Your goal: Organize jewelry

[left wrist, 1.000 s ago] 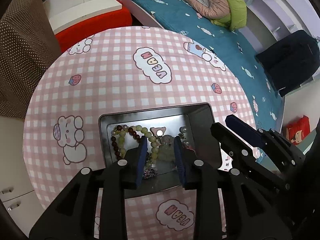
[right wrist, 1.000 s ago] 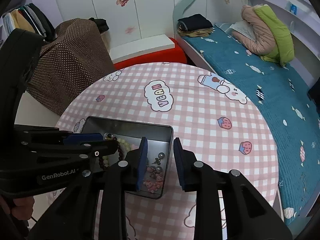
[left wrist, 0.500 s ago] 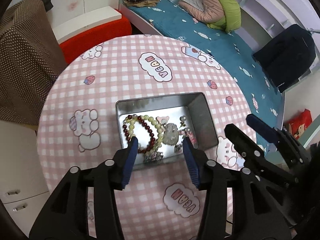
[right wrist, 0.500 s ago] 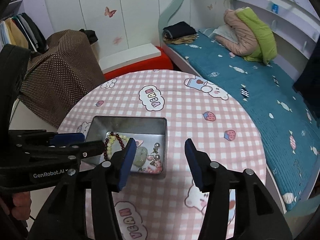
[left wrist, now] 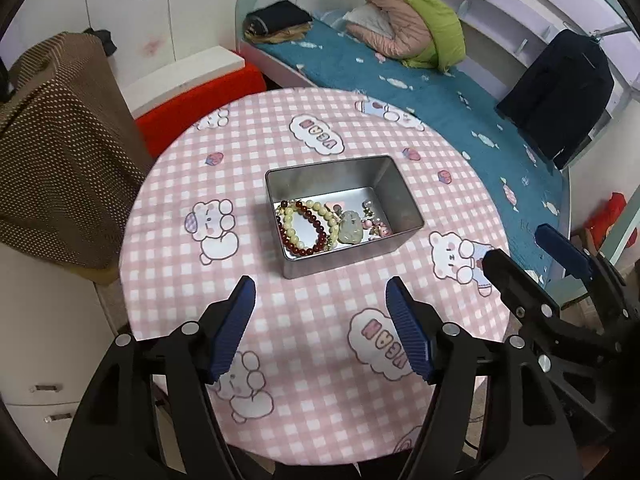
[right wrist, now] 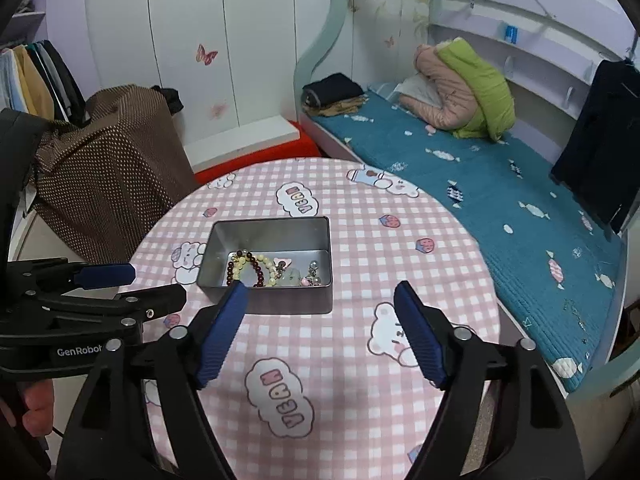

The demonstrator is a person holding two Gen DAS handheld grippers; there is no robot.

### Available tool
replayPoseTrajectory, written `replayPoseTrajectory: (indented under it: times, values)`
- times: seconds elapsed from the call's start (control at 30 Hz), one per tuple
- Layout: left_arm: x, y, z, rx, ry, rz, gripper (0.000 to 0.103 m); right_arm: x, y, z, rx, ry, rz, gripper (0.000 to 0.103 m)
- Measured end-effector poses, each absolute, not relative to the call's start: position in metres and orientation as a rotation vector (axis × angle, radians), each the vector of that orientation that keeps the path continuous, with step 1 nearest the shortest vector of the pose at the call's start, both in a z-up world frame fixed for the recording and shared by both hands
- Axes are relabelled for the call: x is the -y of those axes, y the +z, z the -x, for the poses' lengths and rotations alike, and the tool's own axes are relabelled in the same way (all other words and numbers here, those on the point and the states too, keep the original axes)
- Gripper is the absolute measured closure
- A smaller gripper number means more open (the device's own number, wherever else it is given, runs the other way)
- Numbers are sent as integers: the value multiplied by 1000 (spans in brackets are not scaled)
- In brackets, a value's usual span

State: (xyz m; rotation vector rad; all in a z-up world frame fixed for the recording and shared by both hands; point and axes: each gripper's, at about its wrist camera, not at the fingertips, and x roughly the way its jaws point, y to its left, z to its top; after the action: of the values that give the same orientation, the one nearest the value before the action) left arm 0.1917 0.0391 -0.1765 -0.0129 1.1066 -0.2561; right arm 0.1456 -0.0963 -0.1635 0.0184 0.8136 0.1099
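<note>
A grey metal tin (left wrist: 402,196) stands on the round pink checked table (left wrist: 320,380); it also shows in the right wrist view (right wrist: 272,304). Inside lie a dark red bead bracelet (left wrist: 304,249), a cream bead bracelet (left wrist: 316,207), a pale green jade pendant (left wrist: 351,232) and small earrings (left wrist: 376,226). My left gripper (left wrist: 320,320) is open and empty, above the table in front of the tin. My right gripper (right wrist: 320,328) is open and empty, in front of the tin, and shows at the right of the left wrist view (left wrist: 532,264).
A bed with a teal cover (right wrist: 500,208) runs along the table's right side. A brown dotted cloth covers furniture (right wrist: 108,168) at the left. A red and white bench (right wrist: 256,148) stands behind the table. White drawers (left wrist: 36,400) are at the lower left.
Both grippers have pulled back and up from the tin and opened wide. The jewelry stays in the tin.
</note>
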Motion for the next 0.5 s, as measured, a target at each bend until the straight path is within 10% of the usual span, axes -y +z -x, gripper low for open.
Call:
replayPoseTrajectory:
  times: [0.5]
  values:
    - [-16,-85,-90,-835,-180,-7,31,123,-93,-58,-624,112,-36,25]
